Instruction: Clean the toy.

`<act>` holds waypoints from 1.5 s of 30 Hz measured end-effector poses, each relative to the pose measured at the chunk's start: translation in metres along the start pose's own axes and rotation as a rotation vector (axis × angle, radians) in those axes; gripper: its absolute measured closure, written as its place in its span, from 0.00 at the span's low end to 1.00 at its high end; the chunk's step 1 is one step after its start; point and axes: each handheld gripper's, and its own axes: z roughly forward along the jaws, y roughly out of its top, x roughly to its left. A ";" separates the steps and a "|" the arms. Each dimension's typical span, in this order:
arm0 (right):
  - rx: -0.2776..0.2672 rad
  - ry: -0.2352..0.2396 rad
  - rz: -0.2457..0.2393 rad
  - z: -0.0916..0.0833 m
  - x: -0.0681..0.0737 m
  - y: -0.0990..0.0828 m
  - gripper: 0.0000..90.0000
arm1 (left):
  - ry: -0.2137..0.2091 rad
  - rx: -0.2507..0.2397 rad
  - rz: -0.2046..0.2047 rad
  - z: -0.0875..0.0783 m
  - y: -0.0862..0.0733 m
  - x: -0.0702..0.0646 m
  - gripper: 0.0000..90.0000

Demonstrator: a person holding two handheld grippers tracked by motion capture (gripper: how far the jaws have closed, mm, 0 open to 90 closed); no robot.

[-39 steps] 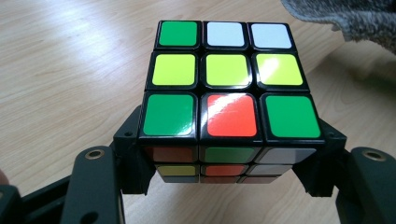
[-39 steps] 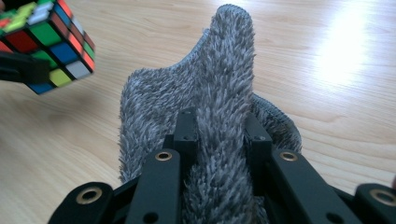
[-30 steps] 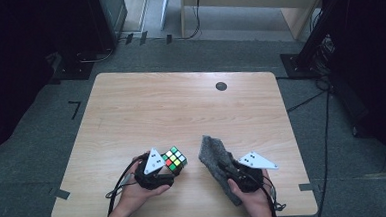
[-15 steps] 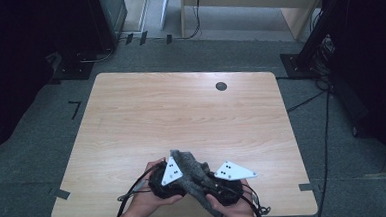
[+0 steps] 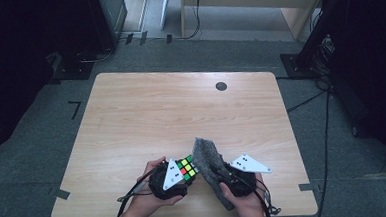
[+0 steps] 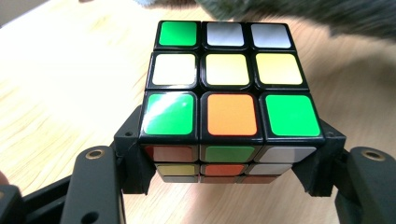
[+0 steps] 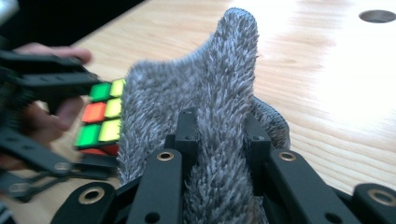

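Left gripper [image 5: 183, 172] was clamped on the cube [image 5: 187, 168]; right gripper [image 5: 218, 173] was clamped on the grey cloth [image 5: 207, 160].

Both were held near the front edge of the table [image 5: 131, 116], the cube at the left and the cloth just beside it on the right, standing up between the jaws. Judging by this, the step in hand was wiping the cube. For the next move the cloth had to be brought against a cube face [image 6: 229, 77] and rubbed, while the left grip stayed firm.
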 end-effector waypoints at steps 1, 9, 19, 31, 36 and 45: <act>0.000 0.000 0.000 0.000 0.000 0.000 0.83 | 0.004 0.009 0.006 0.001 0.000 -0.001 0.38; 0.048 0.113 -0.192 0.011 0.045 -0.009 0.82 | 0.004 0.007 0.039 0.003 0.004 -0.016 0.38; -0.039 -0.020 -0.118 -0.003 0.022 -0.003 0.82 | 0.026 0.008 0.007 0.001 0.002 -0.004 0.38; -0.022 -0.067 -0.158 0.001 0.022 -0.006 0.82 | -0.024 -0.019 0.012 -0.002 0.003 -0.007 0.38; -0.070 -0.087 -0.103 -0.007 0.011 -0.005 0.82 | -0.020 -0.008 -0.006 -0.001 0.002 -0.002 0.38; -0.029 0.053 -0.260 0.004 0.049 -0.013 0.81 | -0.044 -0.027 0.025 -0.002 0.004 -0.010 0.38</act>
